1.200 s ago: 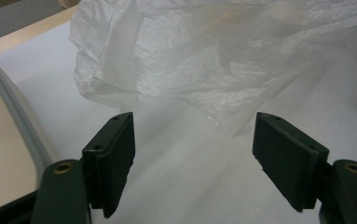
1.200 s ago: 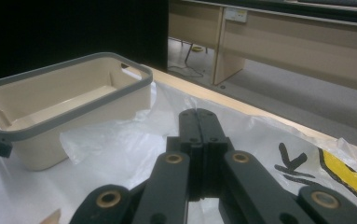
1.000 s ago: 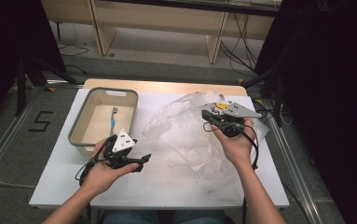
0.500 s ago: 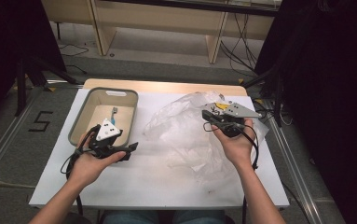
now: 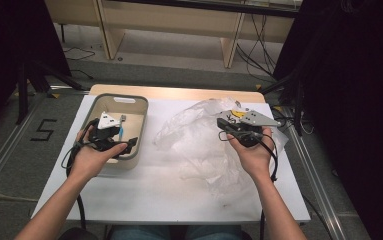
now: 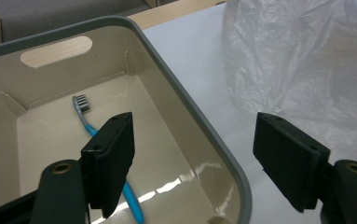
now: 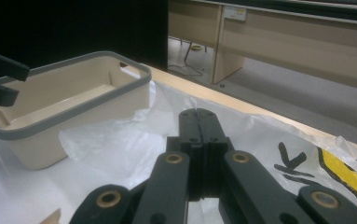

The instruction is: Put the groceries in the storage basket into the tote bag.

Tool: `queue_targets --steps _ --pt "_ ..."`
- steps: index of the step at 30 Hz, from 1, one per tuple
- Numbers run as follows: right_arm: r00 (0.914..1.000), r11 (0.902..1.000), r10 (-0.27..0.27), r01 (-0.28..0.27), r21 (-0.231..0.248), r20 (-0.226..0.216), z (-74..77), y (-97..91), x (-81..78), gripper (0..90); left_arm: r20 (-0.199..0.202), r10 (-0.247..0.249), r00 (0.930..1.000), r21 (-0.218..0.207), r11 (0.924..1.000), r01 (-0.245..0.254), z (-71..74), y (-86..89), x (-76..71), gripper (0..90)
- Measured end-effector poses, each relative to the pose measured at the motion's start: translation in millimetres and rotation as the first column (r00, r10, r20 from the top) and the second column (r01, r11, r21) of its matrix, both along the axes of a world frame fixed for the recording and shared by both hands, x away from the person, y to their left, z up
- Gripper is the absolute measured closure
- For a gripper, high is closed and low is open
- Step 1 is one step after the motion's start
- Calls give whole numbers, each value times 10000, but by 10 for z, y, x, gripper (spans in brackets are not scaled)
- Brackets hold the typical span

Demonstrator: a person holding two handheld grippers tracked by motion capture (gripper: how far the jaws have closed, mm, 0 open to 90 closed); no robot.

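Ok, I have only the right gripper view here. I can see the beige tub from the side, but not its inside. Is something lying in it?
Observer: Yes, one blue toothbrush lies on the bottom of the tub, with its bristle head toward the end wall that has the handle slot.
Operator: Does the left claw hold that brush?
Observer: No. The left claw is open and empty, and it hangs above the tub's rim.
Operator: Does the plastic bag touch the tub?
Observer: No. The plastic bag lies beside it, with a strip of white table between them.
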State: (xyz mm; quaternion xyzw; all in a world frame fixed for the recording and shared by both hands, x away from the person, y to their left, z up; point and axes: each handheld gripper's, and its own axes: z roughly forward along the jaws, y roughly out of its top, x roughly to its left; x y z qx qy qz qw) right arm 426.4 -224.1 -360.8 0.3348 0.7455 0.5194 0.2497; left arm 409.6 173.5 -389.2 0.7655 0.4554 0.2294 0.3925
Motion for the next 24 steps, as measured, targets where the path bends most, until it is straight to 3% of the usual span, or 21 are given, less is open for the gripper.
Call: queue_targets --steps 6,11,18,24 --pt "10000 10000 13 -13 4 -3 -1 2 -2 900 -444 521 9977 84 9986 -518 -7 34 179 296" --pt "10000 10000 32 -32 -3 4 -4 8 -2 900 -1029 932 9903 278 9955 -908 -29 47 381 300" --pt "10000 10000 11 -11 -3 -21 -4 -2 -3 900 -1799 1498 9722 794 9873 -1375 -119 76 670 306" --pt "10000 10000 28 -28 -22 -28 -7 -2 -3 900 -2434 1992 9492 1068 9782 -1779 -265 103 881 320"
